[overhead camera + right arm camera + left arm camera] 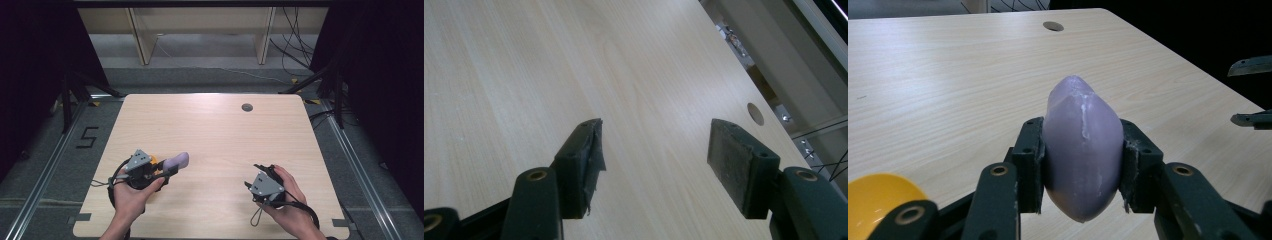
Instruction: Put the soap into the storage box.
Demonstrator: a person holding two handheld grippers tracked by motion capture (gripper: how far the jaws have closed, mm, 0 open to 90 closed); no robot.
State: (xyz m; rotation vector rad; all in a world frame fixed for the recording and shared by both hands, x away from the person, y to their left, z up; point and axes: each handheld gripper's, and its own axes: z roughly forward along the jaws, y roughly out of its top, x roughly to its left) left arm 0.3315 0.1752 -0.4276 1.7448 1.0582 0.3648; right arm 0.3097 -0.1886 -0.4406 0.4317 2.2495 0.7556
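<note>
Left gripper [1082, 165] clamped on a purple oval object [1082, 150], both jaw pads pressed to its sides; object points away toward the table's far edge, pale scuff line down its middle; yellow rounded part [875, 195] at bottom left beside the gripper; wooden table [948, 80] under it all; round hole [1053, 26] near far edge; other gripper's dark jaw tips [1252, 92] past the table's right edge.
</note>
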